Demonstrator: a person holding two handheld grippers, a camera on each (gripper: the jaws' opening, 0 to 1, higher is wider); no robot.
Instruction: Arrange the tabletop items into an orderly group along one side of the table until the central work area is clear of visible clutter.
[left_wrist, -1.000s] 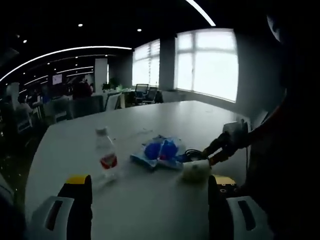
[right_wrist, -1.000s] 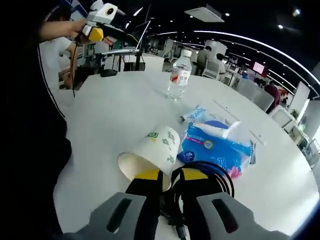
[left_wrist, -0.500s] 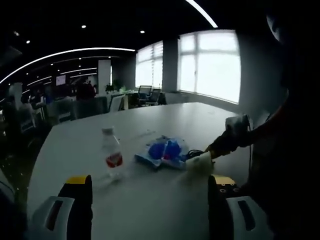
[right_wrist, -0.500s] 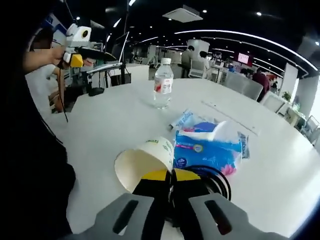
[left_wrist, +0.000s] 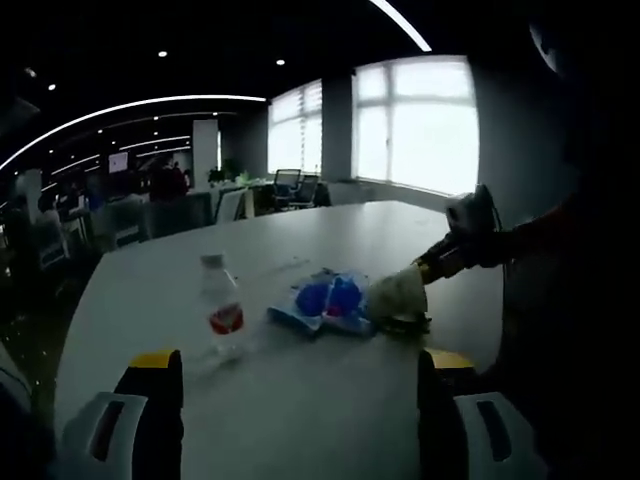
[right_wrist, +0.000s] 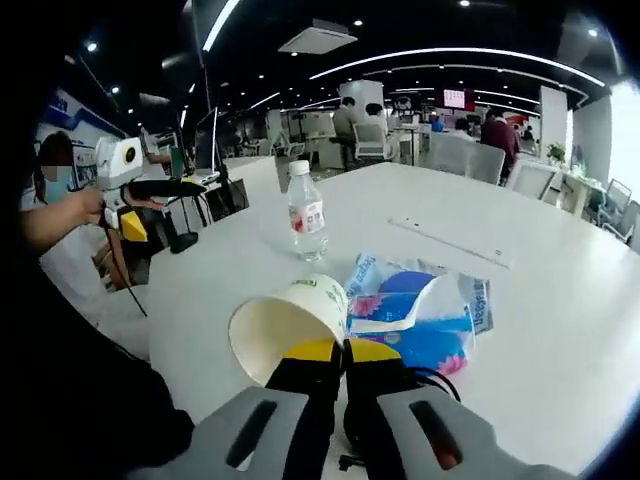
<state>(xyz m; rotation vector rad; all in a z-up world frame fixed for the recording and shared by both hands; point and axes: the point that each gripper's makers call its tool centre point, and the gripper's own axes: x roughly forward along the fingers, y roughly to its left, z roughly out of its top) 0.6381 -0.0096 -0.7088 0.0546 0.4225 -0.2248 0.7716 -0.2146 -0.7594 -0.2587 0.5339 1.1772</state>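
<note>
While the right hand-held gripper pinches the rim of the paper cup, the cup lies tipped with its mouth toward the camera. At 2 o'clock from it, touching, lies the blue tissue pack; the water bottle stands at 12 o'clock on the white surface. The left hand-held gripper is spread wide, holding nothing.

Tipped white paper cup beside blue tissue pack; water bottle upright.
</note>
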